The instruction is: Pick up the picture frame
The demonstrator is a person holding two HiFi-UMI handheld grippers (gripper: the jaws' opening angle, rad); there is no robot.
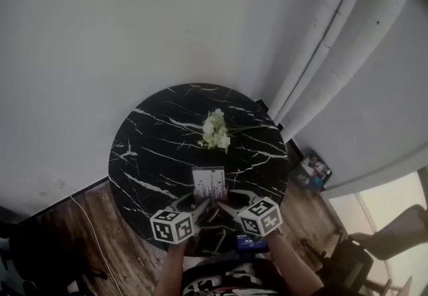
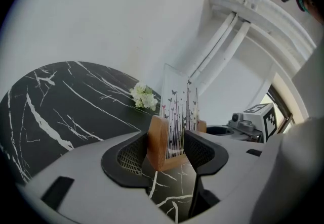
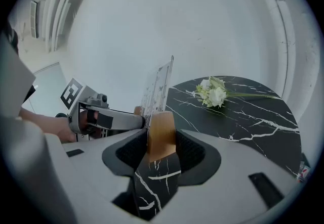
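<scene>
The picture frame [image 1: 208, 185] is a clear pane printed with thin lines and butterflies, standing on two wooden end blocks near the front of the round black marble table [image 1: 147, 148]. My left gripper [image 2: 167, 153] is shut on the frame's left wooden block [image 2: 157, 142]. My right gripper [image 3: 161, 144] is shut on the other wooden block [image 3: 162, 135]. In the head view both grippers [image 1: 199, 206] [image 1: 222, 206] meet at the frame's base from the near side. The pane [image 3: 155, 90] rises tilted between them.
A small bunch of white flowers [image 1: 216, 130] lies on the table beyond the frame. White wall and white pipes [image 1: 334, 34] stand behind. Wooden floor with a cable [image 1: 90, 228] lies to the left, clutter [image 1: 314, 171] to the right.
</scene>
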